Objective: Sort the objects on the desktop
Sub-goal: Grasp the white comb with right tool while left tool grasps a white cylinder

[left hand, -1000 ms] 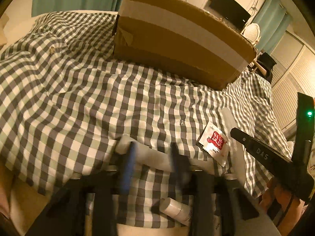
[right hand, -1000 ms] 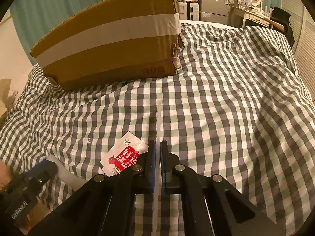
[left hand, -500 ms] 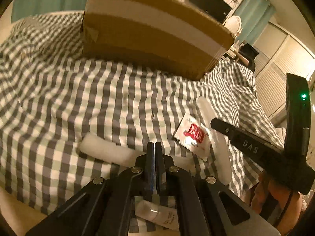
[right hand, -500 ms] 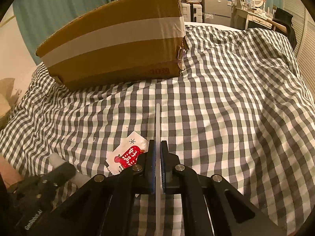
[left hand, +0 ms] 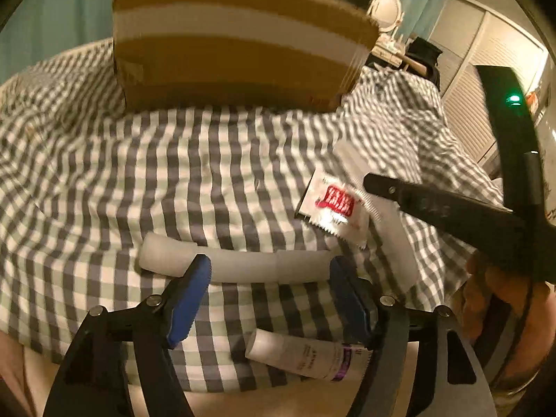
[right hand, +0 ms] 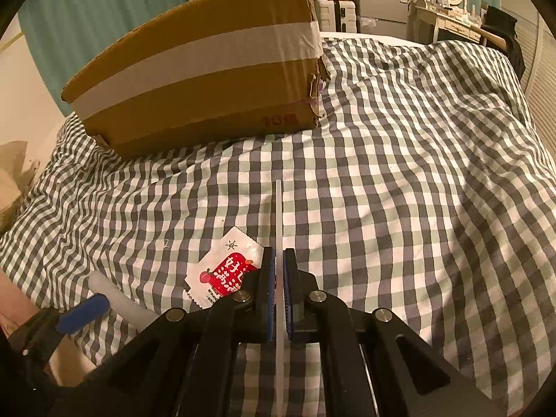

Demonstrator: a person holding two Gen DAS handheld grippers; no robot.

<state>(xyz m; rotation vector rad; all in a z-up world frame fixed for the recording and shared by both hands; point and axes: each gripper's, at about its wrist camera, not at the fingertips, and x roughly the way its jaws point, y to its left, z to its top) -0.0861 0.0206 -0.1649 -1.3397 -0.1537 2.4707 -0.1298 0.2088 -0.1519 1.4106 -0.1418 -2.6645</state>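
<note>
Lying across a checked bedcover (left hand: pixel 104 180), a long white tube (left hand: pixel 236 264) sits just ahead of the left gripper (left hand: pixel 269 274), whose blue-padded jaws have just been opening and now stand wide apart with nothing gripped; the tube runs crosswise past both fingertips. Behind it all a taped cardboard box (right hand: pixel 201 69) rests on the cover. The right gripper (right hand: pixel 279 260) is clamped tight on a thin white plastic strip (right hand: pixel 278 208), seen edge-on in its own view and as a flat, saw-edged band in the left view. Just left of those jaws lies a white sachet (right hand: pixel 226 267) with a red label, serrated at the edges. Only the left view shows a small white bottle (left hand: pixel 305 354) with a purple band, lying on its side near the cover's edge under the left gripper
</note>
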